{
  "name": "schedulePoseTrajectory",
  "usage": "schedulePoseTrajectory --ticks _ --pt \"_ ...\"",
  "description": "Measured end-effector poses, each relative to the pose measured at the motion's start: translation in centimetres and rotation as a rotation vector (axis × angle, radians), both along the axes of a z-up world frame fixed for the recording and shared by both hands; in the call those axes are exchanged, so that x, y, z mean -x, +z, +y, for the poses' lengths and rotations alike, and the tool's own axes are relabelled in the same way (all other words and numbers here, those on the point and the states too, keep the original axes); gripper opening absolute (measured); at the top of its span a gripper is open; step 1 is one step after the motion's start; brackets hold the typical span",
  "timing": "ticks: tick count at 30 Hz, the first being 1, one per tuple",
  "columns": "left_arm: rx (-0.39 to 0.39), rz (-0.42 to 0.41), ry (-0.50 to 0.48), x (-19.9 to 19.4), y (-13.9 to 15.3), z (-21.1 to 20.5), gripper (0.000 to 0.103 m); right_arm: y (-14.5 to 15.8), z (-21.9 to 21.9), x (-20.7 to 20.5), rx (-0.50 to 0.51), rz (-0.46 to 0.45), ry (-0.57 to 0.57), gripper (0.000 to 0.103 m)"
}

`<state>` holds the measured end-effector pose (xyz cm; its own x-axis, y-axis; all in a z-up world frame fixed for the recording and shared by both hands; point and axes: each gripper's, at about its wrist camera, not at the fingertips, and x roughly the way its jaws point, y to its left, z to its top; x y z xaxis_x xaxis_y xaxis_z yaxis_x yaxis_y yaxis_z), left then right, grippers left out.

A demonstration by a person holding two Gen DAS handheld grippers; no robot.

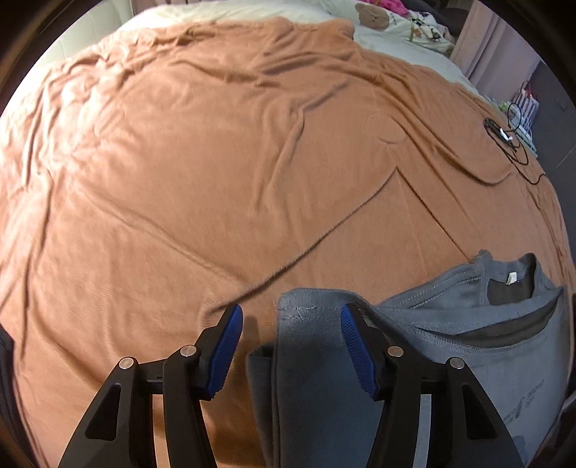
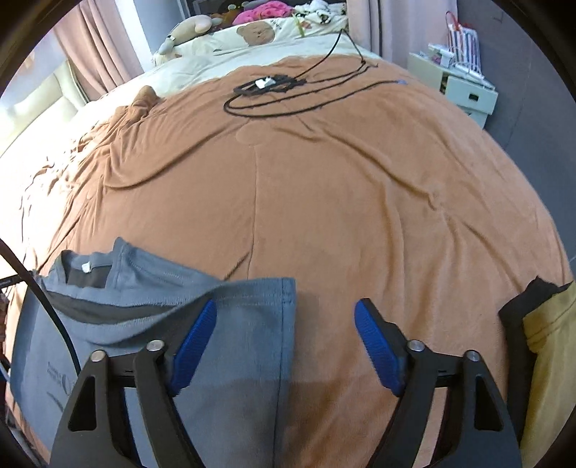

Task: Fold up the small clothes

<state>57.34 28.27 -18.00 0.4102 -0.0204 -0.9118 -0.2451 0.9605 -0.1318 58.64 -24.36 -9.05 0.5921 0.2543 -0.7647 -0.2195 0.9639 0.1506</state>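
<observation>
Although dark print runs across the chest of the grey shirt (image 1: 504,367), the letters are too small and skewed to read in either wrist view; a small white tag (image 1: 511,277) sits inside its collar, and no writing on it can be made out. There is one grey shirt, lying on the brown blanket (image 1: 216,162) that covers the bed, at the near edge of that blanket. Its two sleeves are turned toward the tongs: one sleeve (image 1: 309,360) lies in the left wrist view, the other (image 2: 252,324) in the right.

The left tongs (image 1: 289,345) stand partly spread, with the sleeve between the blue pads (image 1: 223,352) but neither pad pressing on it. The right tongs (image 2: 286,345) stand somewhat wider; the sleeve's hemmed end lies between the pads at the left one, not gripped, and bare blanket shows across the rest of the gap.

Beside the shirt, at the blanket's right edge, one yellow and black garment (image 2: 540,342) lies folded. Farther up the blanket from the shirt lies one coiled black cable (image 2: 273,93) with a small white piece in its coil. Beyond the blanket, cream bedding shows one brown bear face (image 2: 256,33), with a pink cloth (image 2: 266,9) and a plush toy (image 2: 187,27) near it. One white drawer unit (image 2: 464,90) stands off the blanket's far right corner.
</observation>
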Motion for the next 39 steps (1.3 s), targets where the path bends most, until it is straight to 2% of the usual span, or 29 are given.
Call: schedulePoseTrajectory --ticks 1,6,10,12,14,18,33,39 --pt "0.012 0.006 0.004 0.0 -0.3 0.1 0.054 -0.1 -0.3 -0.3 -0.005 0.009 0.002 0.07" --pt "0.076 0.015 0.017 -0.1 -1.6 0.6 0.042 -1.7 -0.5 -2.5 -0.022 0.067 0.01 0.05" --pt "0.107 0.002 0.015 0.0 -1.4 0.9 0.013 -2.5 -0.4 -4.0 -0.066 0.072 0.025 0.039" --pt "0.112 -0.013 0.017 0.3 -1.0 1.2 0.008 -2.2 -0.8 -4.4 -0.092 0.062 0.026 0.023" --pt "0.115 -0.034 0.026 0.8 -0.5 1.4 0.008 -2.3 -0.9 -4.5 -0.119 0.058 0.025 0.016" --pt "0.115 -0.075 0.045 1.6 0.7 1.8 0.007 -1.7 -0.9 -3.5 -0.11 0.005 0.01 0.006" --pt "0.079 -0.242 0.035 4.9 8.5 1.1 0.007 4.1 -0.1 3.4 -0.102 -0.217 0.011 0.005" --pt "0.051 -0.255 0.049 4.0 9.5 1.4 0.007 4.5 -0.3 4.1 -0.101 -0.255 -0.004 0.005"
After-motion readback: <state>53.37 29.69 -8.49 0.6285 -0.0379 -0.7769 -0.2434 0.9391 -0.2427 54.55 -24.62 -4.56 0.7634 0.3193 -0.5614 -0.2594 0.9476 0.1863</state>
